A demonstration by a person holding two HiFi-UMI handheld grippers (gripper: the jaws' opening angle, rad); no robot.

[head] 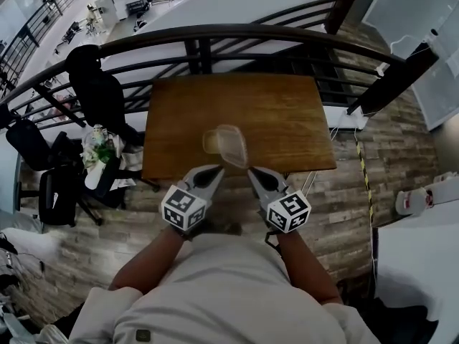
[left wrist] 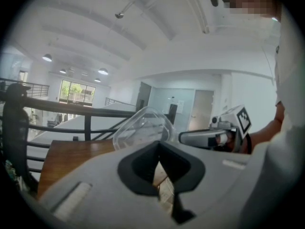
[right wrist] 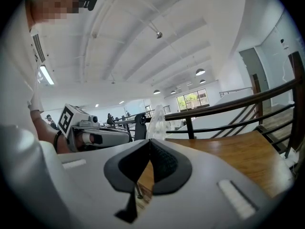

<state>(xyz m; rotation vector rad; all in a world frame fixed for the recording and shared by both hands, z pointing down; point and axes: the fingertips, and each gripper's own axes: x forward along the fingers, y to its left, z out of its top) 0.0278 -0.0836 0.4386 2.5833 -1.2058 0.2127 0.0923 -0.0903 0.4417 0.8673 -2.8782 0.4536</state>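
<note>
The clear plastic tub (head: 224, 145), tilted above the brown wooden counter's (head: 287, 113) near edge with its long axis running away from the person, seems pinched at its near rim by the right tool (head: 252, 171), while the left tool (head: 216, 168), jaws also together, touches it alongside.

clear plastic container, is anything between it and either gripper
Nothing visible stands between them. The left gripper and the right gripper each have their jaws closed on the near rim of the clear plastic container, which is held over the near edge of the wooden table.
</note>
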